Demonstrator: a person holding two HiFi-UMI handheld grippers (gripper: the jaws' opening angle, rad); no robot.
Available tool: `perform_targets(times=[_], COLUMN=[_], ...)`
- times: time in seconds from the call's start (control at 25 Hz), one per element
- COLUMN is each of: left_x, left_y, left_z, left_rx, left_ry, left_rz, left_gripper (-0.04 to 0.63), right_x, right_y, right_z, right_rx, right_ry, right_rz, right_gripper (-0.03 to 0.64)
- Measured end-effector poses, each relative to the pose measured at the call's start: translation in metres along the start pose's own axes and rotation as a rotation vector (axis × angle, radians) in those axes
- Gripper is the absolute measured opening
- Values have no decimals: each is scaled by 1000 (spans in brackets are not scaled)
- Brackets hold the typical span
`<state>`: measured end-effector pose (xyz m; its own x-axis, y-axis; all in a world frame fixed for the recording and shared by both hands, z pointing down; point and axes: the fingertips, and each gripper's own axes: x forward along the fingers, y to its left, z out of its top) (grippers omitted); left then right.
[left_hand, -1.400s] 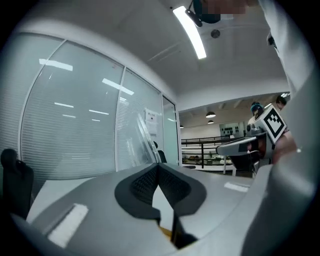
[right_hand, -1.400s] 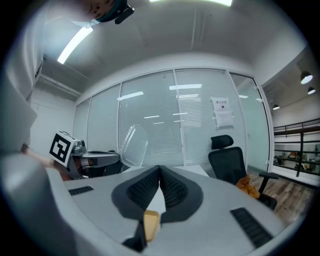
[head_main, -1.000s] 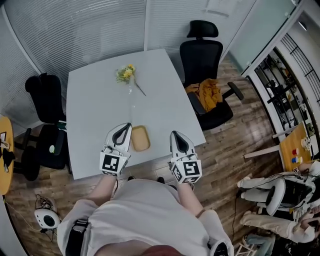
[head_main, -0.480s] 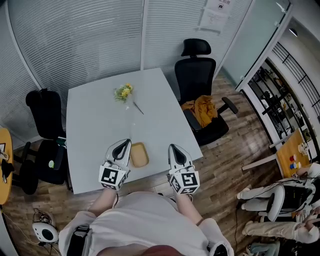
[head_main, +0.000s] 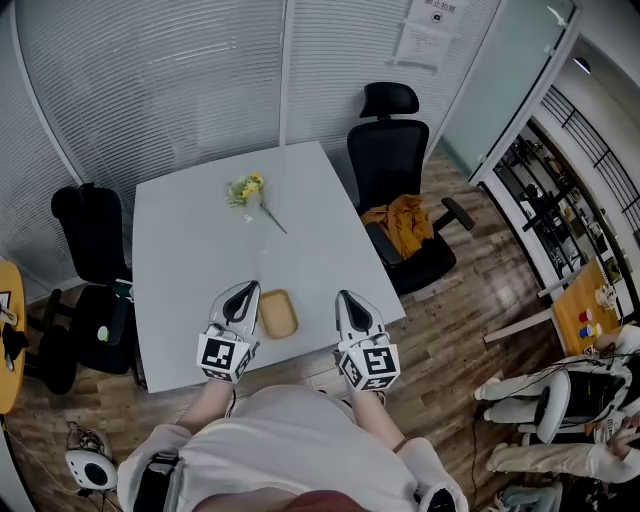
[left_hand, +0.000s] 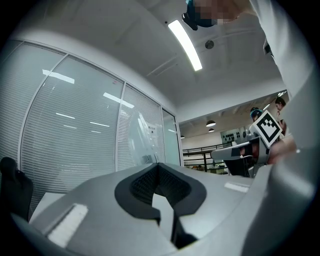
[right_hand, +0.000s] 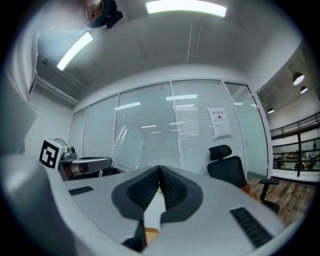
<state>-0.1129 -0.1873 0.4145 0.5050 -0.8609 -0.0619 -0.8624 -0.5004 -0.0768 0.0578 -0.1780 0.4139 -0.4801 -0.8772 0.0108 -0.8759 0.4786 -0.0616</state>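
A tan rounded rectangular tray (head_main: 277, 313) lies near the white tabletop's (head_main: 195, 245) front edge, between the left gripper (head_main: 243, 291) and the right gripper (head_main: 347, 298), closer to the left. A yellow-flowered sprig (head_main: 246, 188) lies farther back. An orange cloth (head_main: 403, 218) sits on a black office chair (head_main: 392, 150).

Tan tray (right_hand: 150, 233) mostly hidden behind right claw (right_hand: 160, 174); orange table (head_main: 7, 322) cut by left edge.

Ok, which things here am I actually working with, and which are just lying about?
In hand: left gripper and right gripper, both shut and empty; tan tray between them on the white table.
Lying about: flower sprig farther up the table; black chair with an orange cloth on its seat.
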Motion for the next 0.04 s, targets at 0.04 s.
perform_targets(times=[0.04], left_x=[-1], left_y=[1], left_z=[0], left_rx=[-1], left_ry=[0], left_rz=[1], left_gripper=[8], right_x=[0], right_y=[1], right_z=[1], right_rx=[0], right_ry=[-1], right_rz=[1], right_gripper=[9])
